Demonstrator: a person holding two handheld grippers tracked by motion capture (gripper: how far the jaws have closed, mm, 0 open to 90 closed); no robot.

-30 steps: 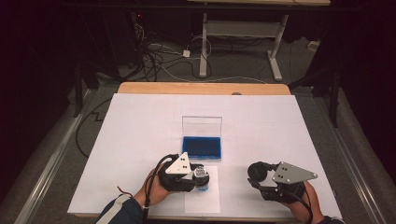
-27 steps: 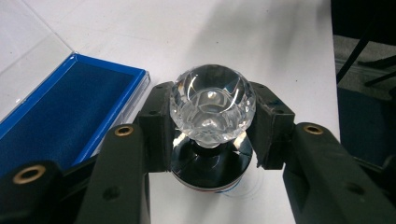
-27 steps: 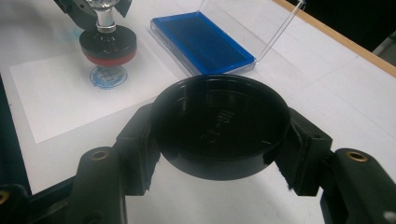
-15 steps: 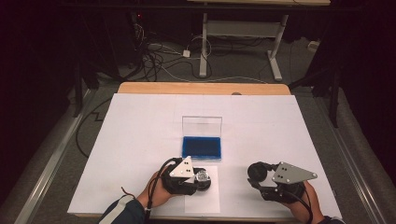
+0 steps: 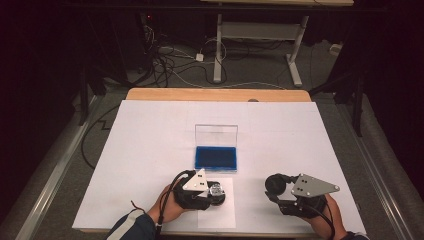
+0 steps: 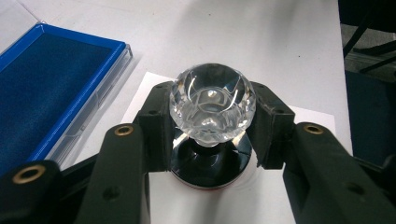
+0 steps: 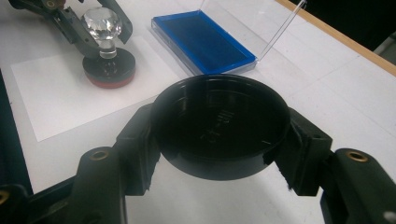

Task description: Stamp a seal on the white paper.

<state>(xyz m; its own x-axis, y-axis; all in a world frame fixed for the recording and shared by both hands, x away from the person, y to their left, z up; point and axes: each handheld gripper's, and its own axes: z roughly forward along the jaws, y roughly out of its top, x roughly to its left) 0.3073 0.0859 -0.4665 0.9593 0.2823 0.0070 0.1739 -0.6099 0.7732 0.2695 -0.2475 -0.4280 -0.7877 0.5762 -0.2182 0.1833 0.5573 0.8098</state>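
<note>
A stamp with a clear faceted crystal knob [image 6: 212, 102] and a round black base [image 6: 210, 164] stands on a small white paper sheet [image 5: 217, 216]. My left gripper [image 6: 212, 128] is shut on the knob, one pad on each side; from above it sits near the table's front [image 5: 215, 190]. My right gripper [image 7: 222, 140] is shut on a round black cap [image 7: 222, 121], held just above the table at the front right [image 5: 275, 185]. The right gripper view also has the stamp [image 7: 106, 44] on its paper at upper left.
A blue ink pad case [image 5: 216, 157] lies open just beyond the paper, its clear lid [image 5: 216, 135] standing upright at the back. White sheeting covers the table [image 5: 150, 150]; a wooden edge [image 5: 215, 95] runs along the far side. Cables and table legs lie on the floor beyond.
The left gripper with the stamp has shifted only slightly over the paper. The right gripper and its cap have kept still.
</note>
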